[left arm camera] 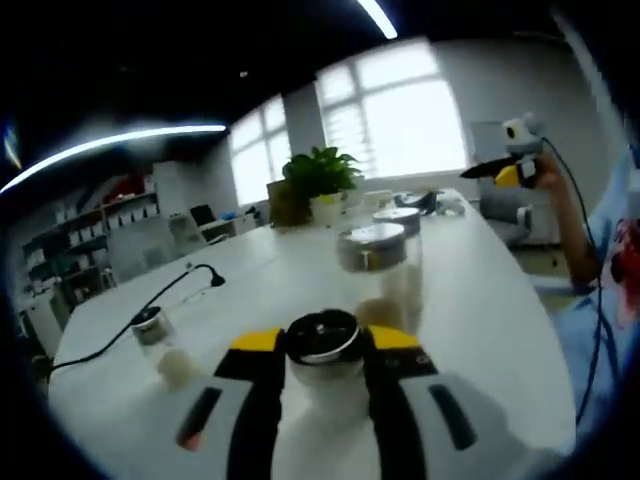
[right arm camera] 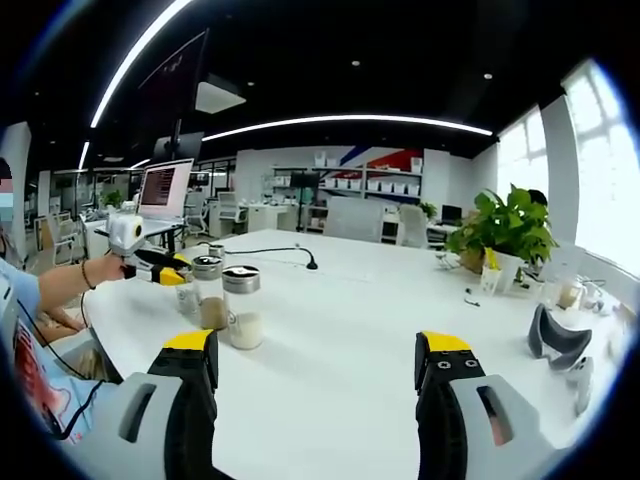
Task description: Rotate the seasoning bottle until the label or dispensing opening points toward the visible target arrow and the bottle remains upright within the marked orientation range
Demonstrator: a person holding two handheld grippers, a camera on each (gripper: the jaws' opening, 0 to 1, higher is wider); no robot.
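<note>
In the left gripper view my left gripper [left arm camera: 322,352] is shut on a seasoning bottle [left arm camera: 323,330] with a dark round cap, held upright between the yellow-tipped jaws on the white table [left arm camera: 480,300]. Its label is hidden. Just beyond stand two clear jars with silver lids [left arm camera: 372,250] [left arm camera: 397,220]. In the right gripper view my right gripper [right arm camera: 318,362] is open, its jaws wide apart over bare table with nothing between them. Far left in that view a hand holds the left gripper [right arm camera: 160,268] beside a brown-filled jar [right arm camera: 208,292] and a white-filled jar [right arm camera: 243,312].
A small jar [left arm camera: 150,325] and a pale ball [left arm camera: 178,368] lie left of my left gripper, by a black cable [left arm camera: 150,305]. A potted plant [right arm camera: 510,235] and a grey headset [right arm camera: 555,340] sit toward the window. The right gripper [left arm camera: 500,170] hangs raised beyond the table's right edge.
</note>
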